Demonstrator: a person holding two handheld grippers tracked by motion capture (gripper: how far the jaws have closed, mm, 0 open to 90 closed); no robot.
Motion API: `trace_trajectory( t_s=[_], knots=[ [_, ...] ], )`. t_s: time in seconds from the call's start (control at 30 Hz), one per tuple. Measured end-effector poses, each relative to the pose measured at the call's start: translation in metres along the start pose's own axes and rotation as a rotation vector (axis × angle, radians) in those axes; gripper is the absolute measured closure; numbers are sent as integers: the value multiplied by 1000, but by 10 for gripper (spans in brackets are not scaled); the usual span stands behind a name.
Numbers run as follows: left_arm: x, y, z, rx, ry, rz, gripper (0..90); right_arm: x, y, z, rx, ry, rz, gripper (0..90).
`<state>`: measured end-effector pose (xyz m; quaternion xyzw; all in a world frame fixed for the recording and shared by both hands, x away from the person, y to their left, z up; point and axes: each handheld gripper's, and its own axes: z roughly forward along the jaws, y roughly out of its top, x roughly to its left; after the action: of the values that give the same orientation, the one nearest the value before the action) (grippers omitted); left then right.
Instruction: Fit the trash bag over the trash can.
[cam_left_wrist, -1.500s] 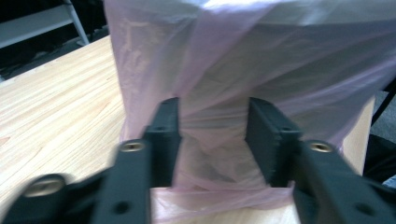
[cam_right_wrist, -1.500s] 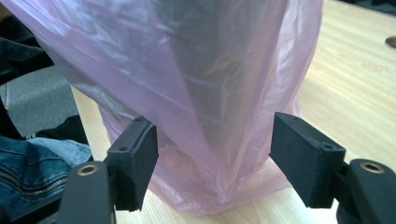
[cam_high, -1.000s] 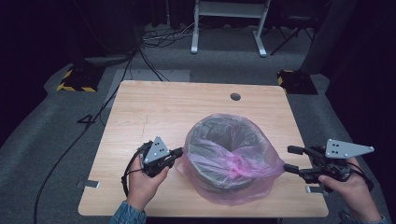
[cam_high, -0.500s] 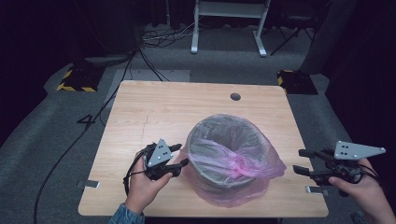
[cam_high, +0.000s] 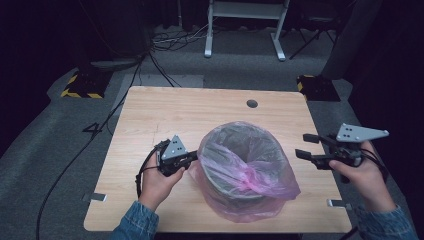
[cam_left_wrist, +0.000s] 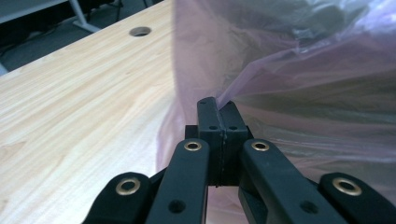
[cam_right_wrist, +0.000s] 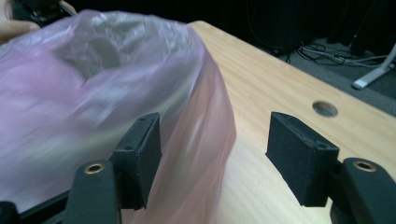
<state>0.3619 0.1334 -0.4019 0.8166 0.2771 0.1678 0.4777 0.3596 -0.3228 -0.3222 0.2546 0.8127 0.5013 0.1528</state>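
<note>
One grey bin (cam_high: 240, 170) lined with one pink plastic bag (cam_high: 260, 185) stands near the bench's (cam_high: 150, 115) front edge, about mid-width. Left hand-held gripper (cam_high: 192, 159) is clamped shut on a fold of the bag at the bin's left side, jaws pinching film in the left gripper view. Right hand-held gripper (cam_high: 306, 145) hangs apart over the bench's right edge, jaws spread wide and empty; the bag lies to its left. Bin upright, long axis vertical. Left hand nearer. Two grippers, one bin, one bag.

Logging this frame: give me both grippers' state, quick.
Left gripper: shut on the bag, pinching its film at the bin's near-left side.
Right gripper: open, holding nothing, beside the bag.
</note>
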Motion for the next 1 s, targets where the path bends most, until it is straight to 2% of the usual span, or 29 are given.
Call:
trace_trajectory(
  t_s=[0.07,0.13,0.17,0.23,0.37,0.47,0.5,0.6,0.73,0.8,1.0],
  knots=[
    [11,3,6,-15,6,-30,900,-3,7,15,1,5,-2,351],
    [21,8,13,-21,35,-40,900,-4,13,31,7,9,-11,351],
    [24,10,16,-16,64,-37,900,-5,15,39,13,17,-12,351],
    [26,14,21,-21,93,-27,900,-4,19,53,29,38,-12,356],
    [23,19,22,-43,90,-32,822,-1,24,71,36,75,3,408],
    [17,18,15,-76,102,-29,604,1,26,77,59,79,11,553],
    [15,17,12,-79,104,-28,566,1,26,79,71,76,2,640],
    [9,14,1,-87,122,-28,451,1,29,80,62,81,3,763],
    [3,7,-15,-89,124,-34,415,1,34,77,37,61,3,833],
    [-1,3,-22,-83,123,-28,414,1,35,76,24,65,2,900],
    [-18,-9,-34,-76,86,-24,413,-1,36,76,36,21,-12,900]
  ],
)
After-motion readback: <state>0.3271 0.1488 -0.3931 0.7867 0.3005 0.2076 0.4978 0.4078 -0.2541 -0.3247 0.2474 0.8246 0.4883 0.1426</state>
